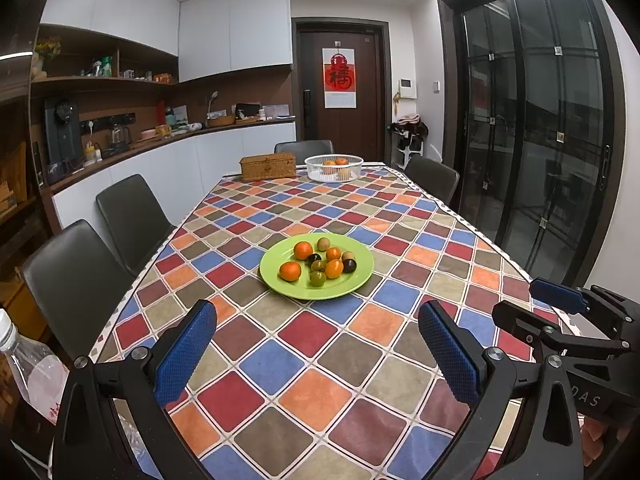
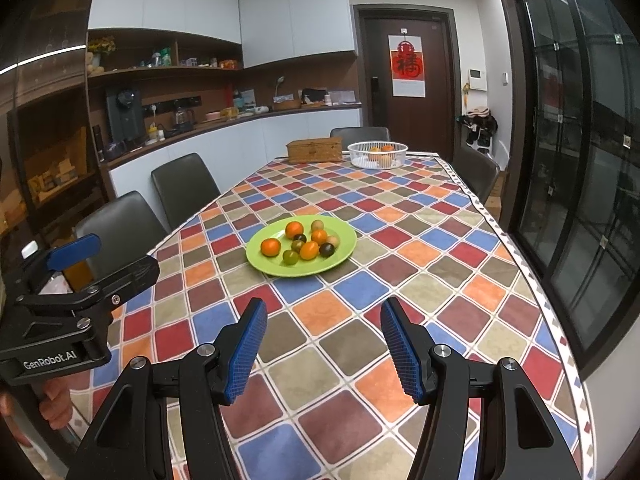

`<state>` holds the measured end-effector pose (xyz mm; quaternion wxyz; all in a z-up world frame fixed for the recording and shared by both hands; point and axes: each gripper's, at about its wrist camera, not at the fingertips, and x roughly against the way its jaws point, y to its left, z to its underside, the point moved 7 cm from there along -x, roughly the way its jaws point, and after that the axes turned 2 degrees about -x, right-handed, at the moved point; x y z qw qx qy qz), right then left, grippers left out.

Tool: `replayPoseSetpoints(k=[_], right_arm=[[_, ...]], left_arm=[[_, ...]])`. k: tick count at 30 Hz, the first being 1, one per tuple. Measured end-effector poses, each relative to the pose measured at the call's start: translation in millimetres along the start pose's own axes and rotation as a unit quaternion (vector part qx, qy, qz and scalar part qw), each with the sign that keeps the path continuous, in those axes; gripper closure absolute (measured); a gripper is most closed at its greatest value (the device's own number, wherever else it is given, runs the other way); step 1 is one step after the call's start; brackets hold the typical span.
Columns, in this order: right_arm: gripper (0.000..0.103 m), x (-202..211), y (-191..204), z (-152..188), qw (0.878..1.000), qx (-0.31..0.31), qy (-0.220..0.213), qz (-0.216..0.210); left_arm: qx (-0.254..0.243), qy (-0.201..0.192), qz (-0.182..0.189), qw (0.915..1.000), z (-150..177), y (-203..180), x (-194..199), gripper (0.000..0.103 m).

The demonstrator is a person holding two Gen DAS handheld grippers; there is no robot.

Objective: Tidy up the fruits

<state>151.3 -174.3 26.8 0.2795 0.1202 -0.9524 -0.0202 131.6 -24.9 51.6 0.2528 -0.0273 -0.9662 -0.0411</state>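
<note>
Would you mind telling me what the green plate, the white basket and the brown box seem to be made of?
Green plate: probably plastic or melamine, smooth with a soft sheen.
White basket: likely plastic, with a slotted wall.
Brown box: looks woven, perhaps rattan or straw, with a matte textured weave.

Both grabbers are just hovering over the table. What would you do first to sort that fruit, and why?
Probably ease the right hand-held gripper forward toward the green plate. Both grippers are open and empty, and the nearest orange fruit lies well ahead.
</note>
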Motion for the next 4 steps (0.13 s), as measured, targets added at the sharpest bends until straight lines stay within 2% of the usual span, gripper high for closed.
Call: replayPoseSetpoints(k=[4], right_arm=[[0.043, 1.2, 0.3, -0.1, 1.0, 0.0, 0.0, 0.0]], left_arm=[[0.003, 0.001, -0.002, 1.0, -0.4, 0.7, 1.8, 0.0]])
